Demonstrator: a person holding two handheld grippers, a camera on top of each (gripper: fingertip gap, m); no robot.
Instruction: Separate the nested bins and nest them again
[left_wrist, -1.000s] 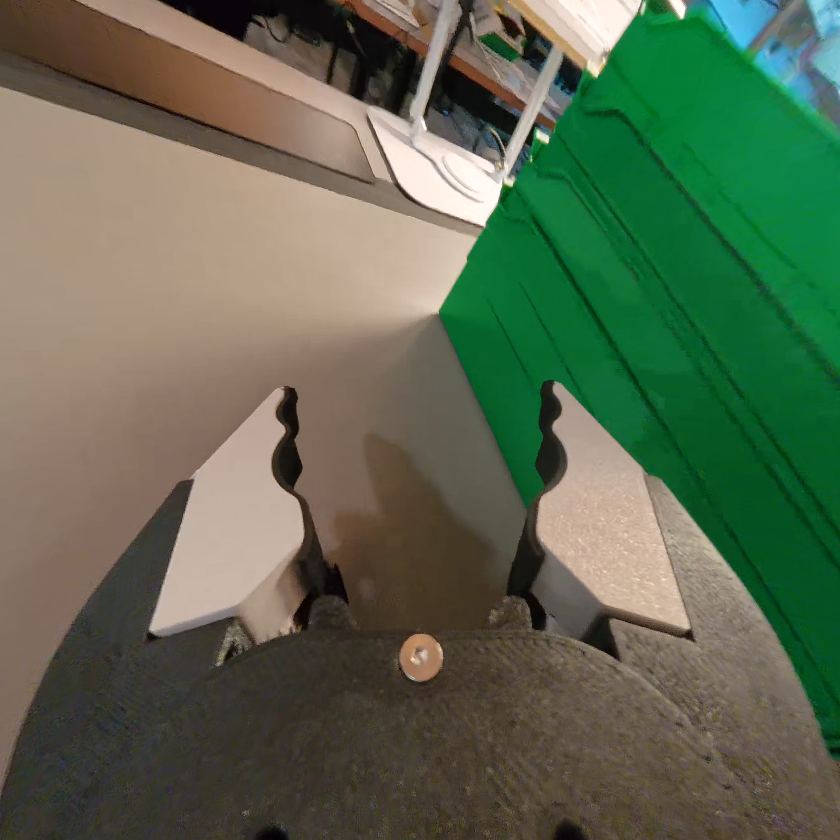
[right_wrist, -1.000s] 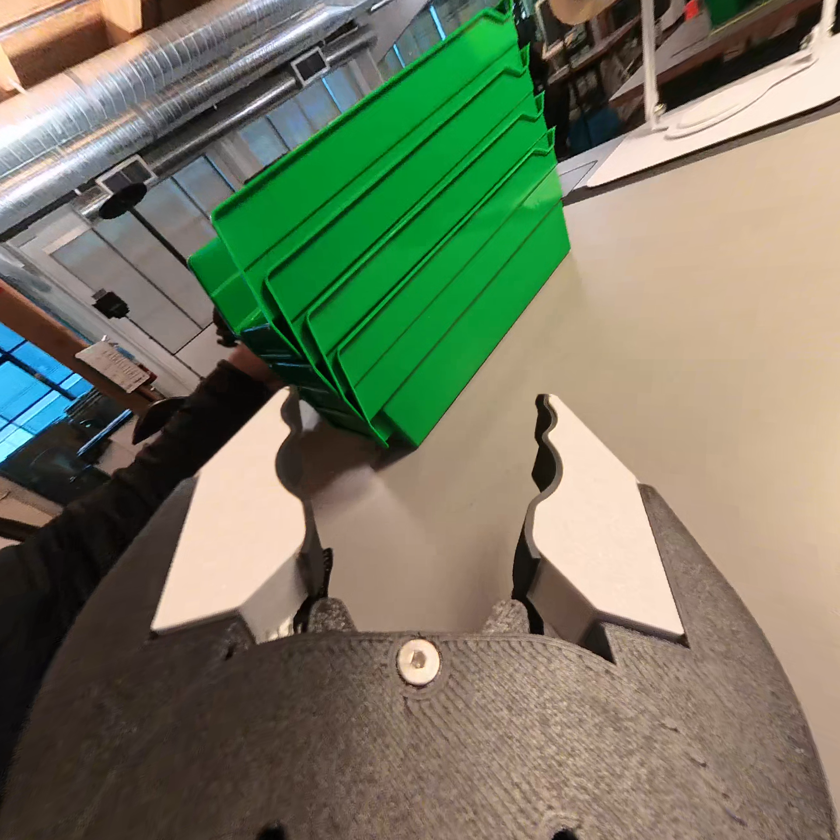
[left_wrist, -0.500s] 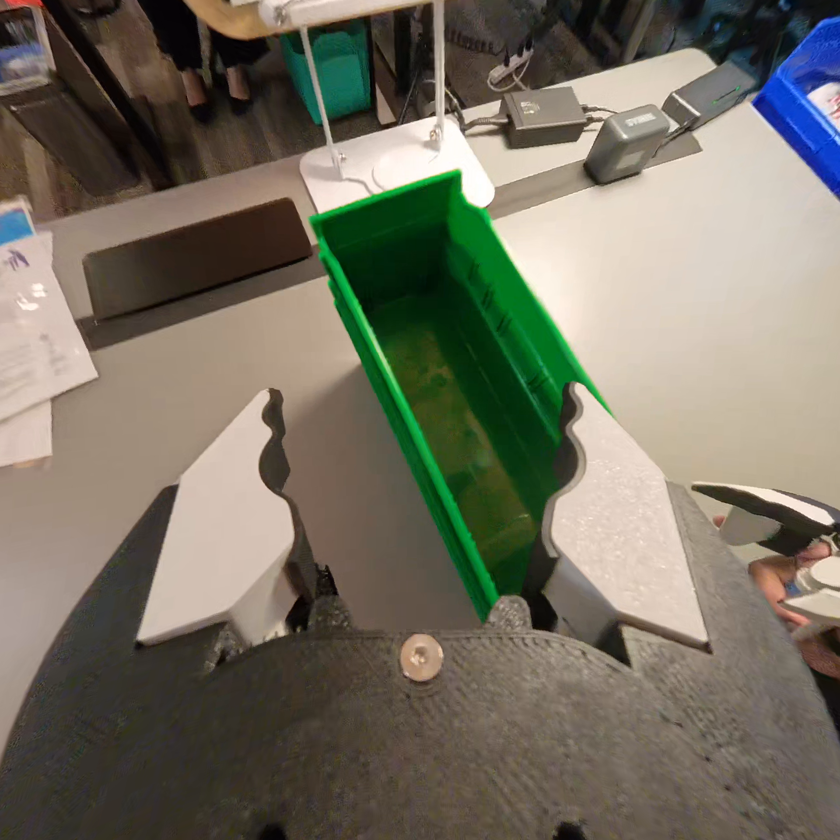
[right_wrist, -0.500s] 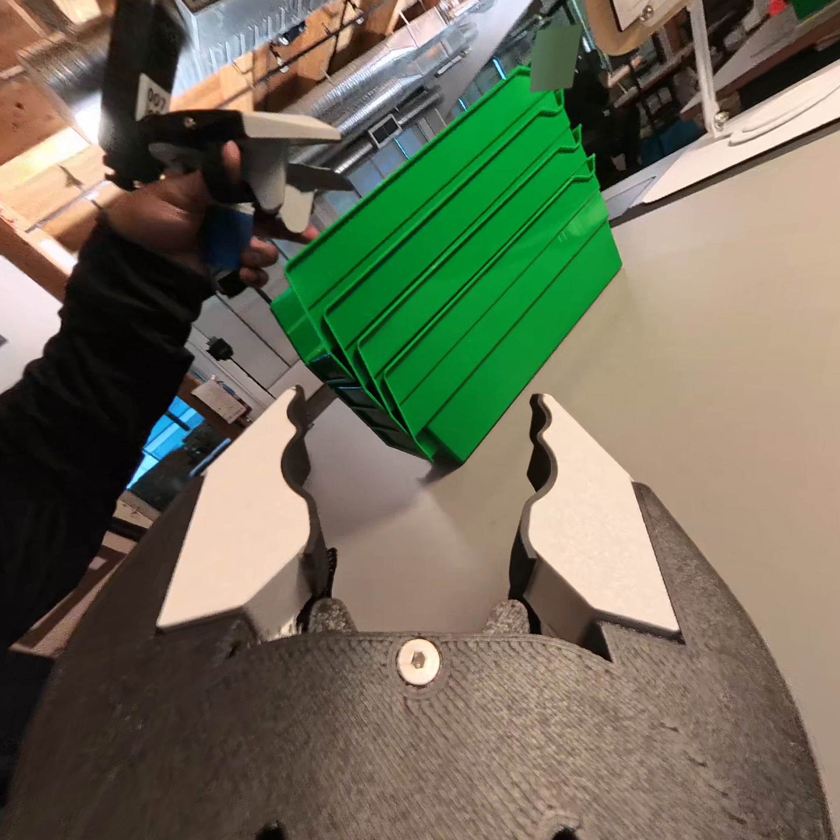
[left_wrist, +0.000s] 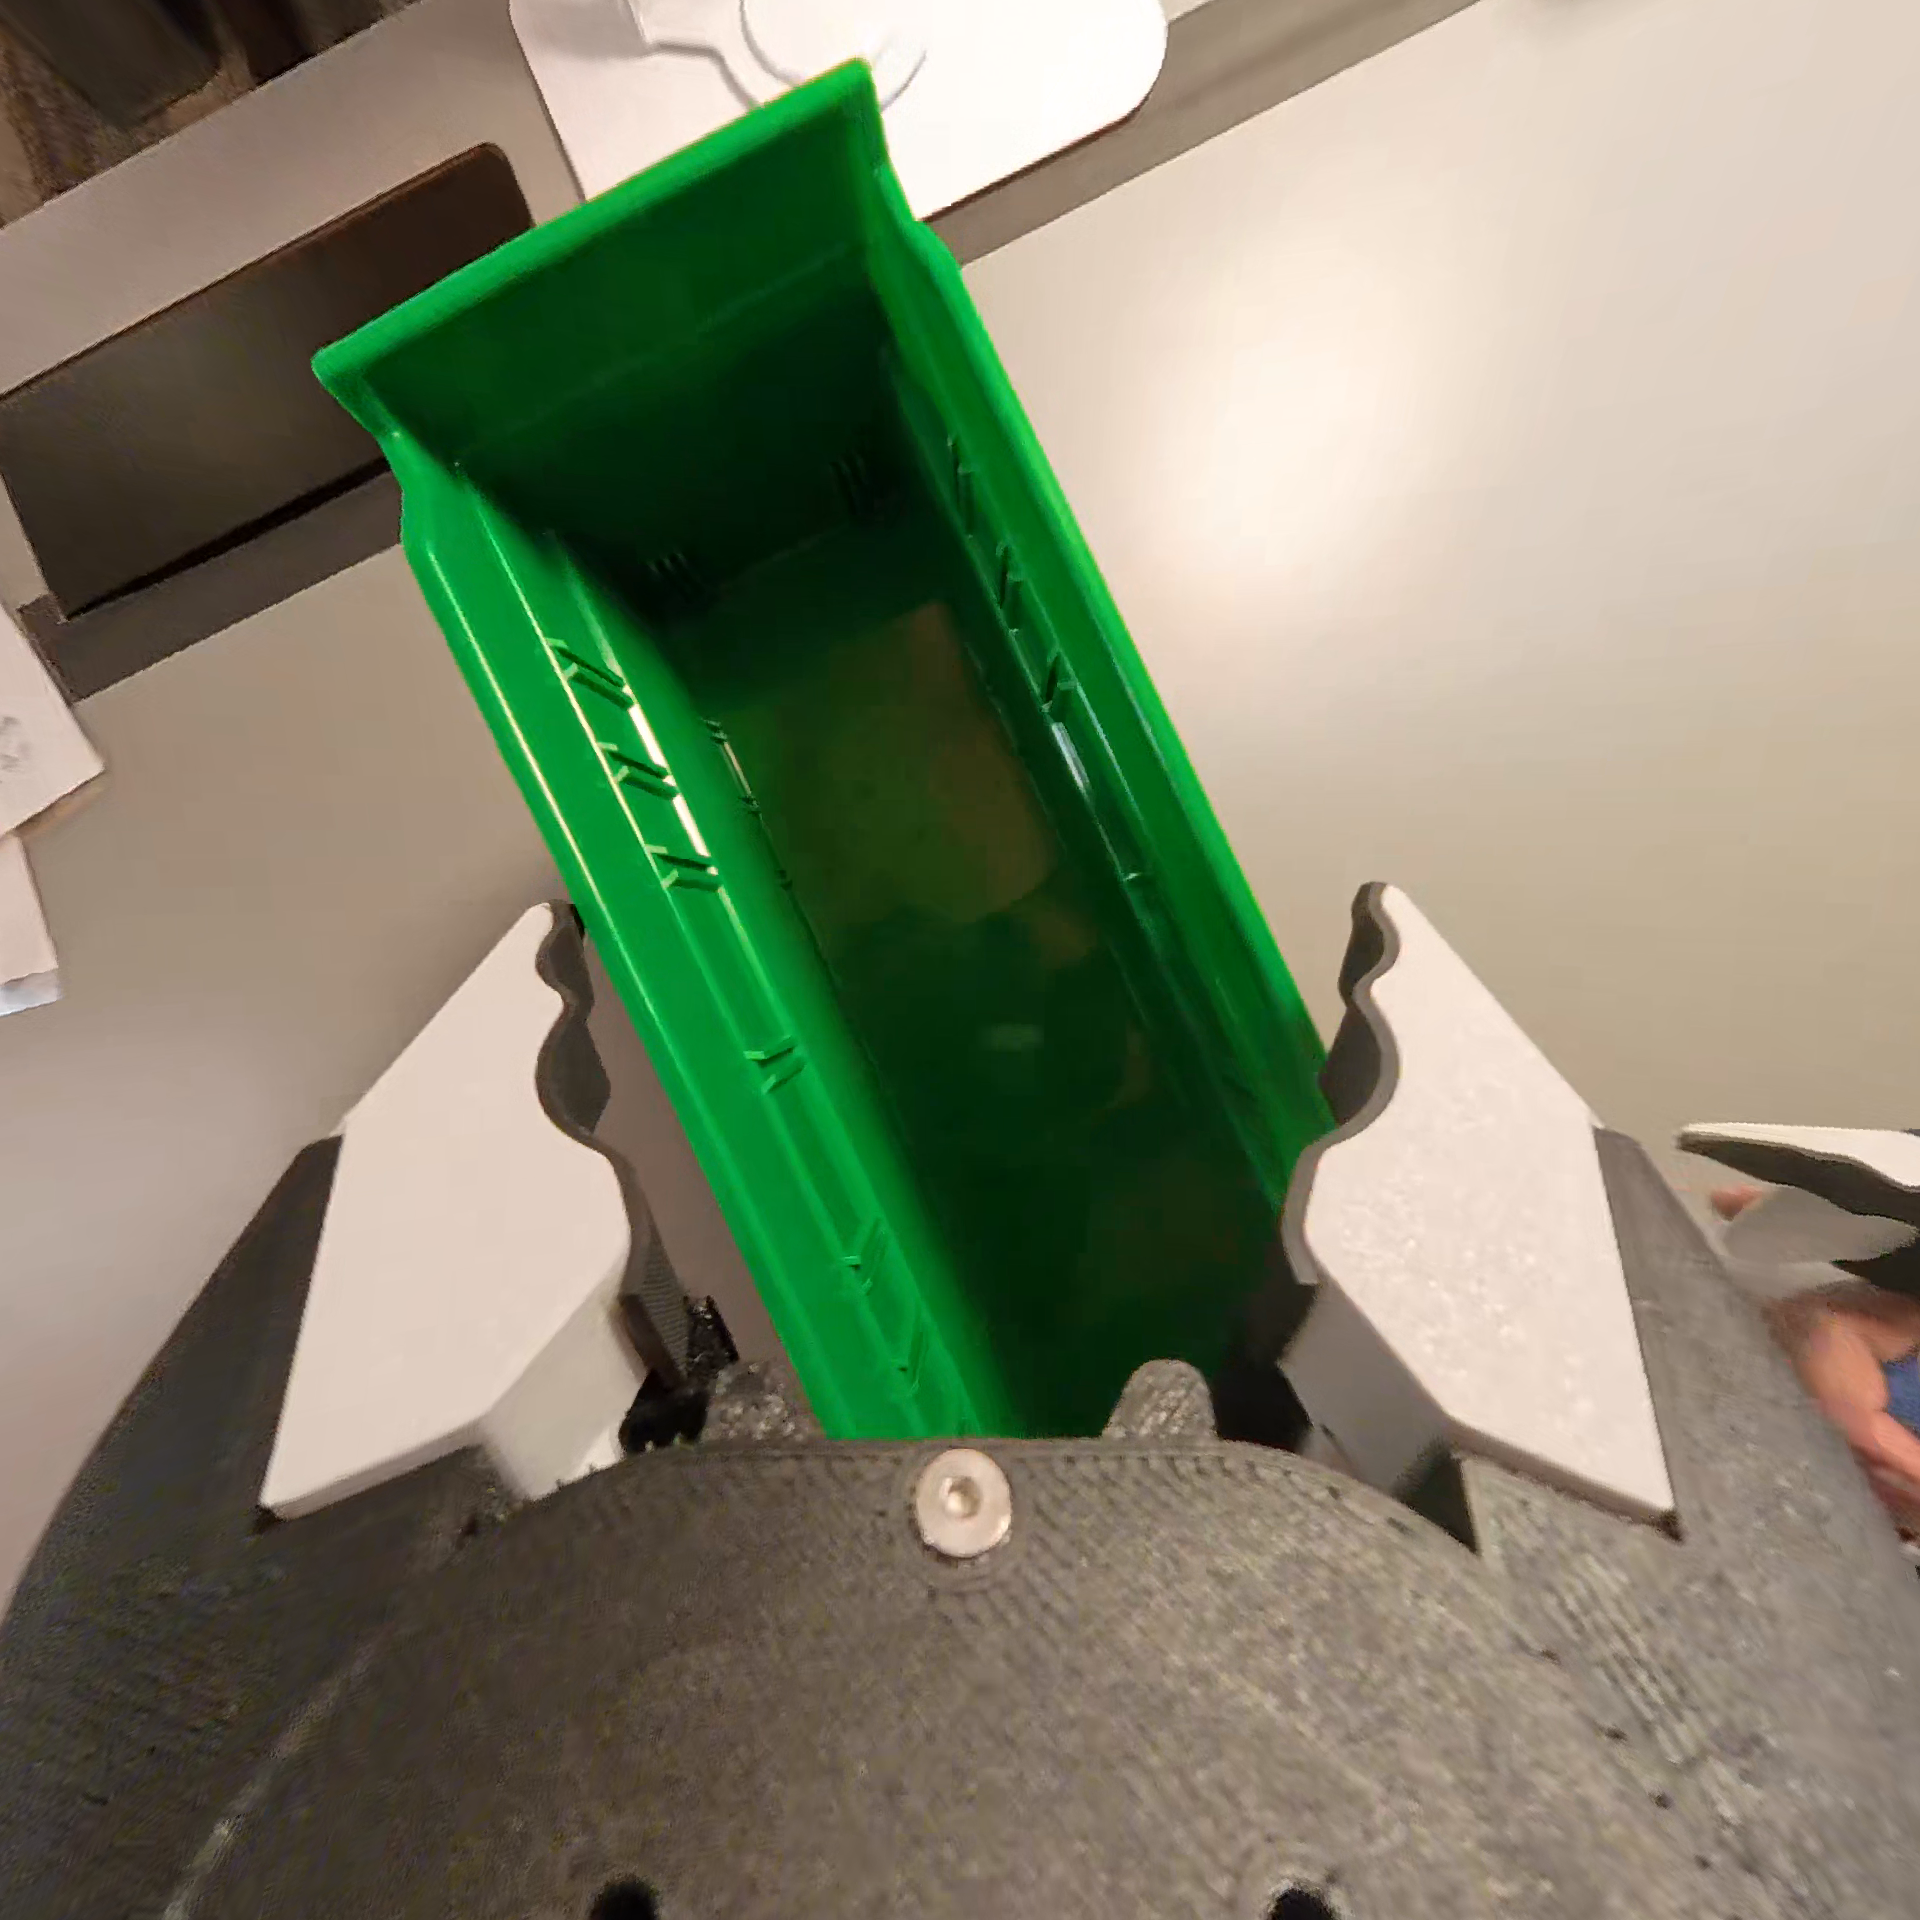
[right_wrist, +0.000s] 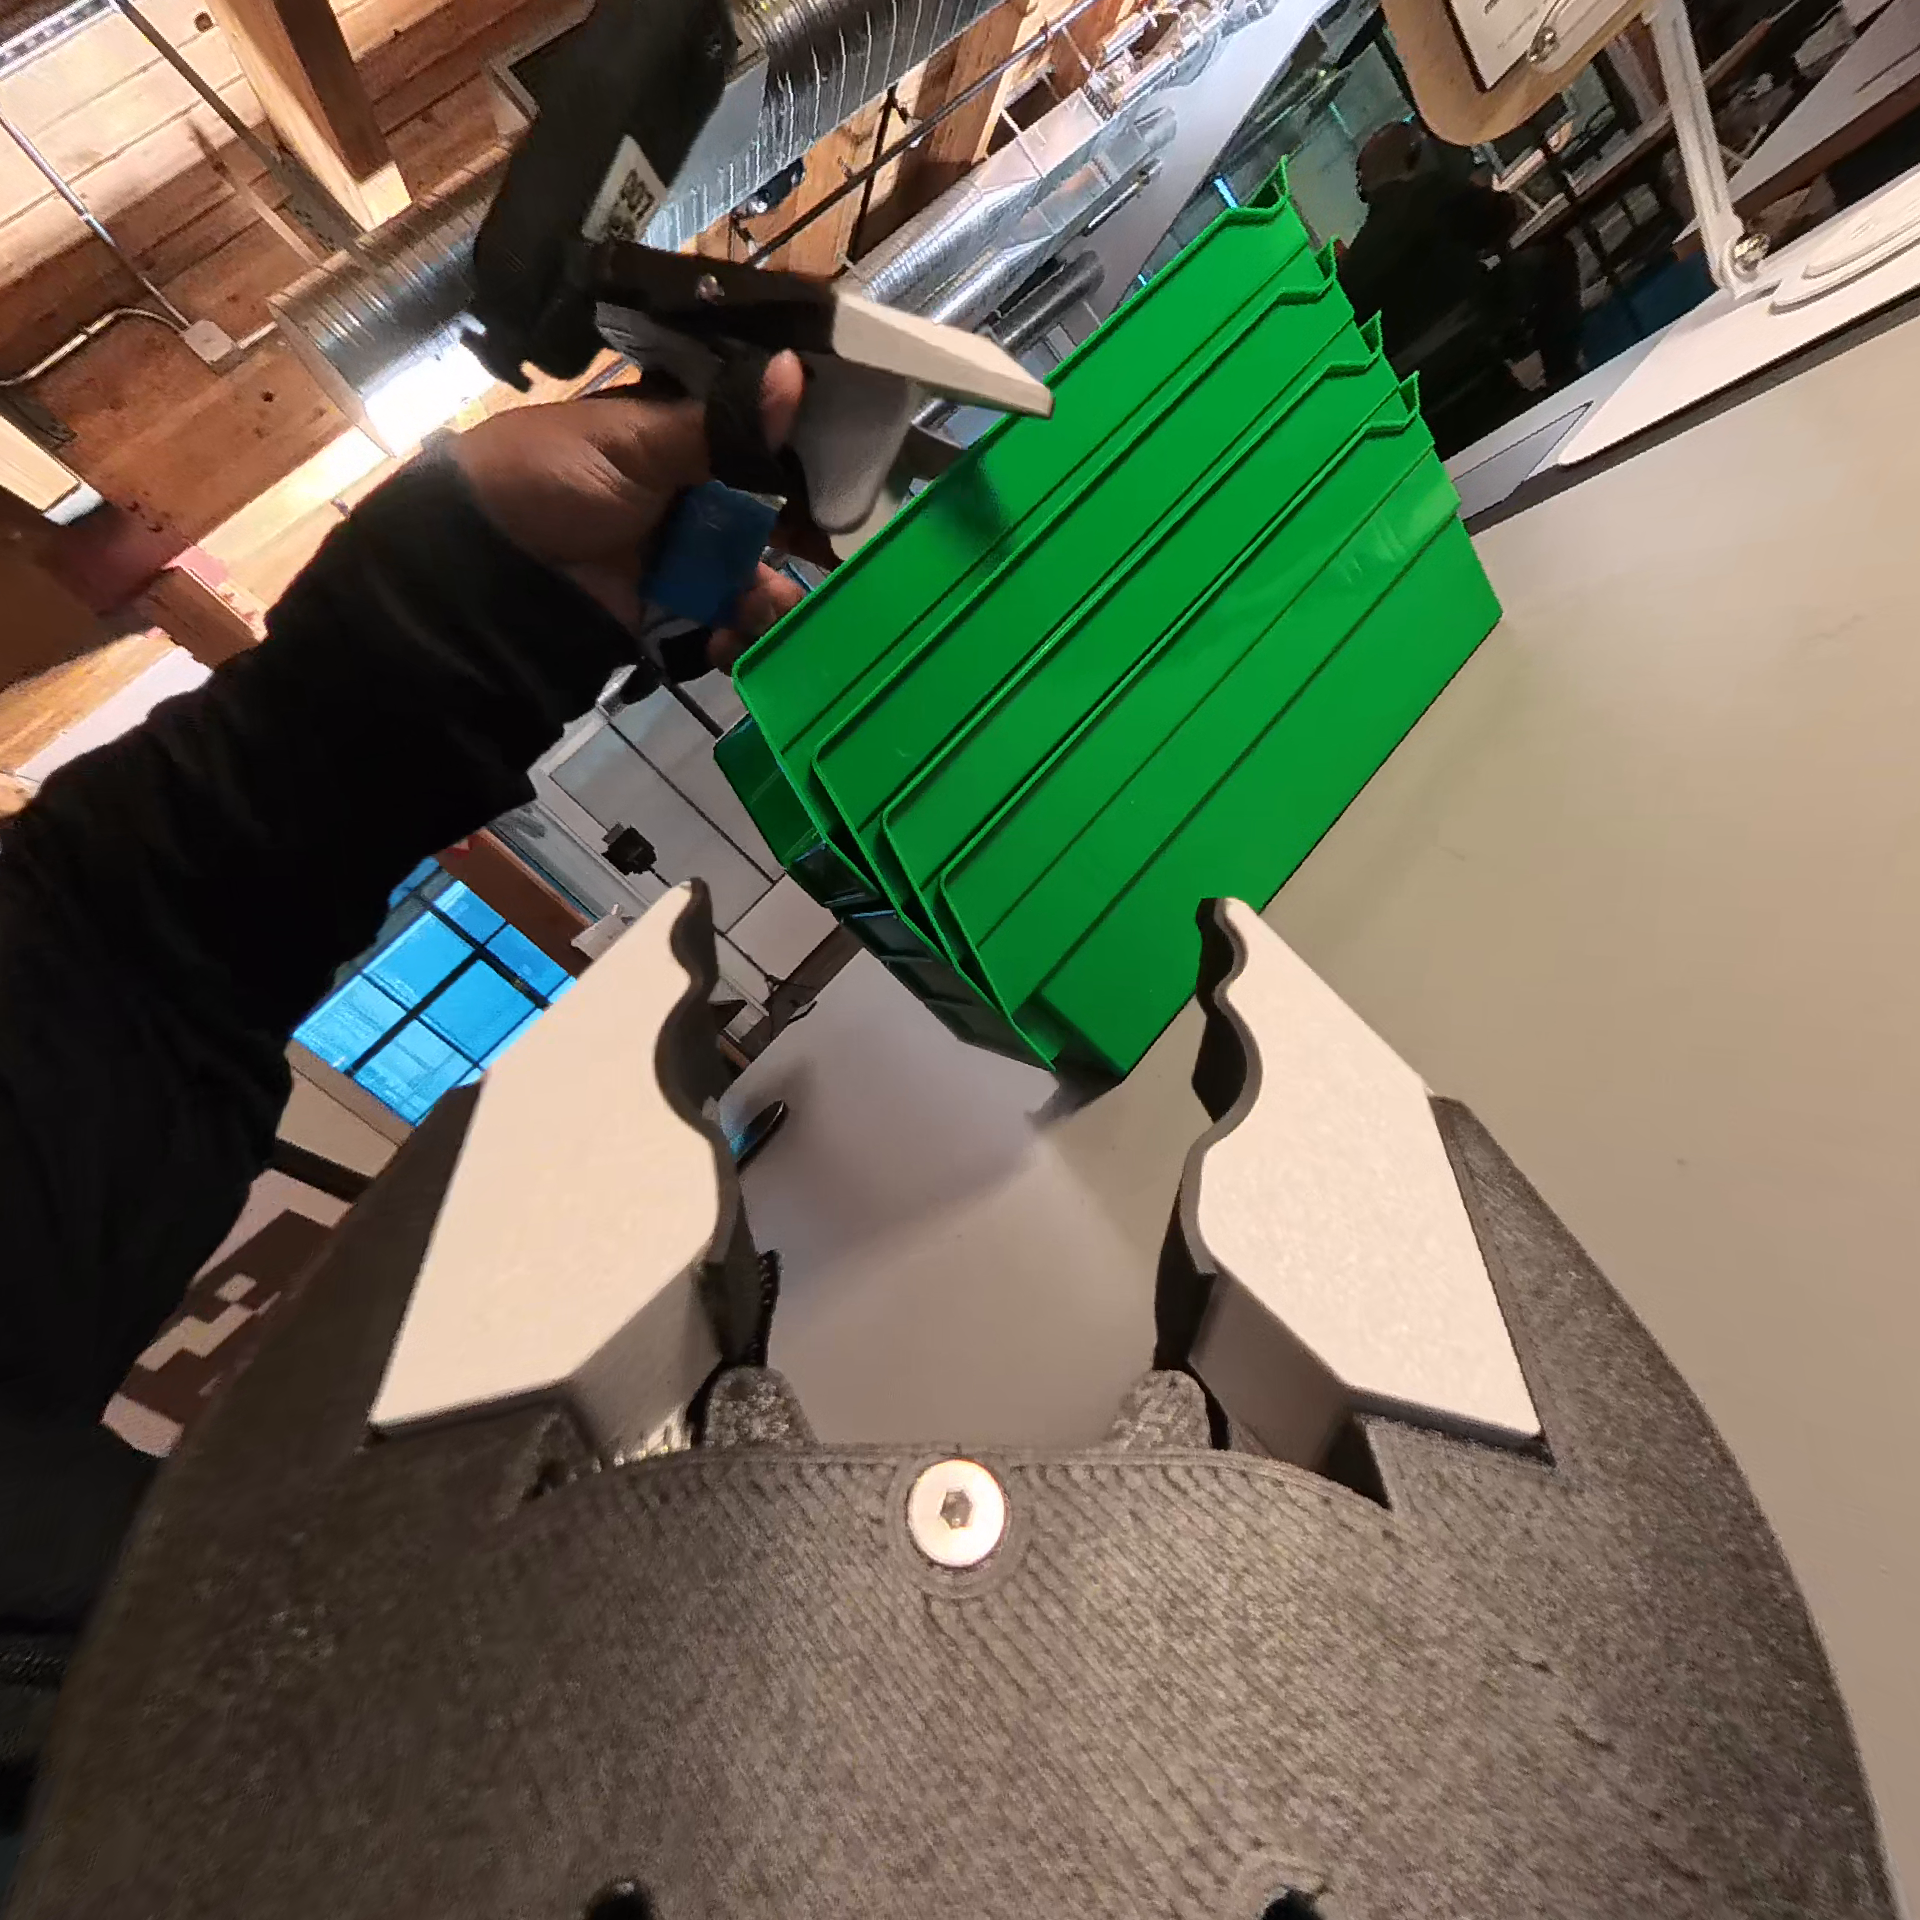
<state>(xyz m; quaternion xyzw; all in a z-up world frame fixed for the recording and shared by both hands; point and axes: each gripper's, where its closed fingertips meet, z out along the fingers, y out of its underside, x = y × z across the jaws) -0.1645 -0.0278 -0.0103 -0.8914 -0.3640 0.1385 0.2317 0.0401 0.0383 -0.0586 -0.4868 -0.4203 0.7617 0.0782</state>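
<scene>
The nested stack of green bins (right_wrist: 1122, 665) stands on the grey tabletop (right_wrist: 1621, 935), five or so rims stepped one above another, the topmost bin's long hollow (left_wrist: 914, 831) open to the left tongs' camera. Beyond the stack's far end lies a white lamp base (left_wrist: 935, 94) and, to the far left of the stack, a dark flat panel (left_wrist: 229, 416) set into the tabletop; loose papers (left_wrist: 31, 810) sit at the left edge. To the right of the stack the tabletop is bare and broad. The left tongs (left_wrist: 961, 914) hang over the stack's near end, spread wide, both long rims lying between the pads with a gap at each side, nothing gripped; a hand (right_wrist: 623, 499) in a black sleeve carries them. The right tongs (right_wrist: 956, 914) sit low by the stack's near corner, also spread, pads apart over bare tabletop, not touching the bins.
</scene>
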